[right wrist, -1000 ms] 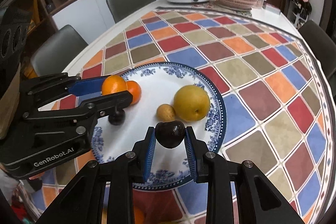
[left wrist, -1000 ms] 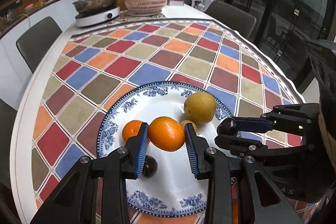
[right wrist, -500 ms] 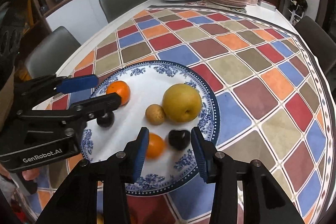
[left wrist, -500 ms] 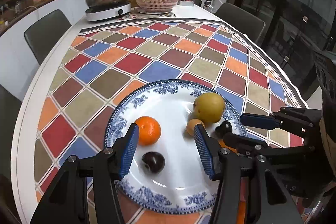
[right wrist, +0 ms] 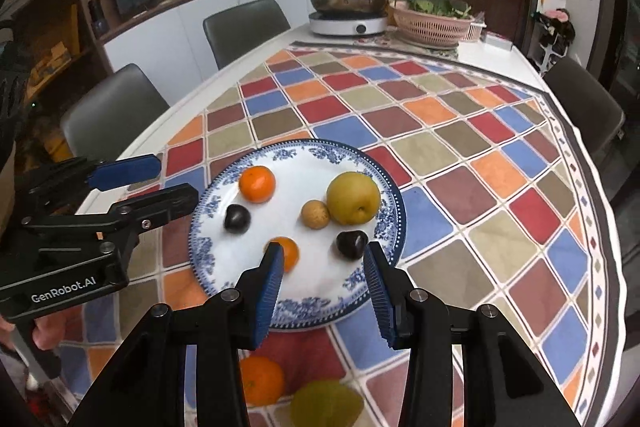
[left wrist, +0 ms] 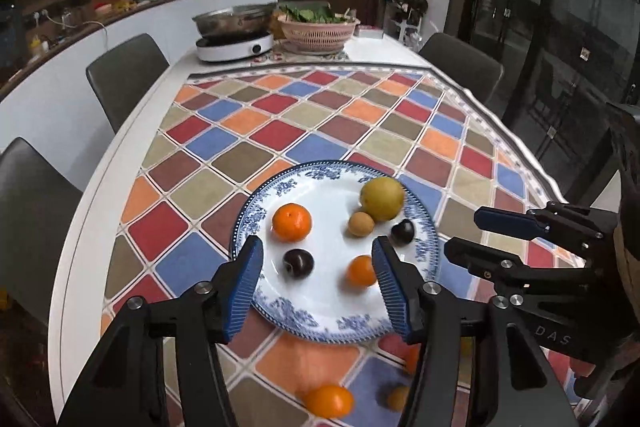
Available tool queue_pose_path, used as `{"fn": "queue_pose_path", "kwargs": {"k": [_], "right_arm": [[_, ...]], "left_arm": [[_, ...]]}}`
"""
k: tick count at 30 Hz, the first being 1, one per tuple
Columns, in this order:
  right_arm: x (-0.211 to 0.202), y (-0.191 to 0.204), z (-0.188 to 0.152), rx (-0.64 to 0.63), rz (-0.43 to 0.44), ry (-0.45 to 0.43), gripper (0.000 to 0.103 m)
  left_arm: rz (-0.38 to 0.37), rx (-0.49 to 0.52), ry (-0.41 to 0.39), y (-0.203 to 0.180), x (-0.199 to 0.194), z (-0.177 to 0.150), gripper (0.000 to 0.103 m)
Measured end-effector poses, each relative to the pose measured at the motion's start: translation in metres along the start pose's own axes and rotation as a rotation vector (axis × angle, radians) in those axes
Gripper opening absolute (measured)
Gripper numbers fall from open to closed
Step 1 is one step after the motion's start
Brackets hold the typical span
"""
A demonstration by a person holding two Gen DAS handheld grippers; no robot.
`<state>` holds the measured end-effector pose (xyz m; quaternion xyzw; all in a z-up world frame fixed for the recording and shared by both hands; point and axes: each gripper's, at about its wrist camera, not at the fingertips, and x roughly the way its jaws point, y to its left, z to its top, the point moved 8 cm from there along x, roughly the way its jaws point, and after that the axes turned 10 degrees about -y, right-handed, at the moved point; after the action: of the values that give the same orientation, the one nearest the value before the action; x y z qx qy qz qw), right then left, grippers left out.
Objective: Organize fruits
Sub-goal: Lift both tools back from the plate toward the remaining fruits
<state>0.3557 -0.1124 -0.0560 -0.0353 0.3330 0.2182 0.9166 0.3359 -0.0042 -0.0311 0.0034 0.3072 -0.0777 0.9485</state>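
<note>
At the far left, seen from the right wrist, we find our left gripper (right wrist: pixel 156 179) hanging above the table's left edge just beside the plate, its blue-padded jaws apart with nothing between them. In its own view the left gripper (left wrist: pixel 316 287) frames the near half of the blue-and-white plate (left wrist: pixel 320 325), which sits on the checkered tablecloth (left wrist: pixel 320 115).

On the plate, going rightward in the right wrist view, we see a dark plum (right wrist: pixel 237 218) near the left rim, with a mandarin orange (right wrist: pixel 257 183) just behind it. A second, smaller orange (right wrist: pixel 289 253) lies toward the near edge, partly hidden behind the right gripper's left finger (right wrist: pixel 269 291). Next comes a small tan round fruit (right wrist: pixel 315 214), touching or nearly touching the large yellow pear (right wrist: pixel 353 197) to its right. In front of the pear lies another dark plum (right wrist: pixel 351 244), close to the right rim.

Our right gripper (right wrist: pixel 324 295) hovers over the plate's near edge, jaws spread wide and empty; the second plum sits just beyond its right finger.

Off the plate, on the cloth below the grippers, we see a loose orange (right wrist: pixel 261 379) and to its right a yellow-green fruit (right wrist: pixel 326 403), blurred.

At the table's far end stand a steel pot on an induction cooker (right wrist: pixel 348 21) and, to its right, a pink basket of greens (right wrist: pixel 432 23).
</note>
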Motion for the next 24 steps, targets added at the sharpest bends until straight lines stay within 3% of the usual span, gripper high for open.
{"fn": "queue_pose_path", "kwargs": {"k": [5, 10, 13, 16, 24], "right_arm": [[-0.030, 0.005, -0.001, -0.003, 0.000, -0.043, 0.052], [-0.059, 0.012, -0.006, -0.037, -0.020, -0.085, 0.052], [-0.075, 0.016, -0.010, -0.065, -0.033, -0.110, 0.052], [-0.088, 0.019, -0.014, -0.078, -0.034, -0.131, 0.059], [-0.106, 0.022, -0.034, -0.108, -0.039, -0.145, 0.059]], "left_arm": [[-0.030, -0.003, -0.039, -0.013, -0.030, -0.003, 0.059], [-0.028, -0.010, -0.062, -0.021, -0.056, -0.009, 0.061], [-0.022, -0.007, -0.066, -0.026, -0.068, -0.017, 0.063], [-0.017, -0.004, -0.063, -0.032, -0.079, -0.026, 0.066], [-0.003, 0.044, -0.035, -0.047, -0.092, -0.056, 0.069]]}}
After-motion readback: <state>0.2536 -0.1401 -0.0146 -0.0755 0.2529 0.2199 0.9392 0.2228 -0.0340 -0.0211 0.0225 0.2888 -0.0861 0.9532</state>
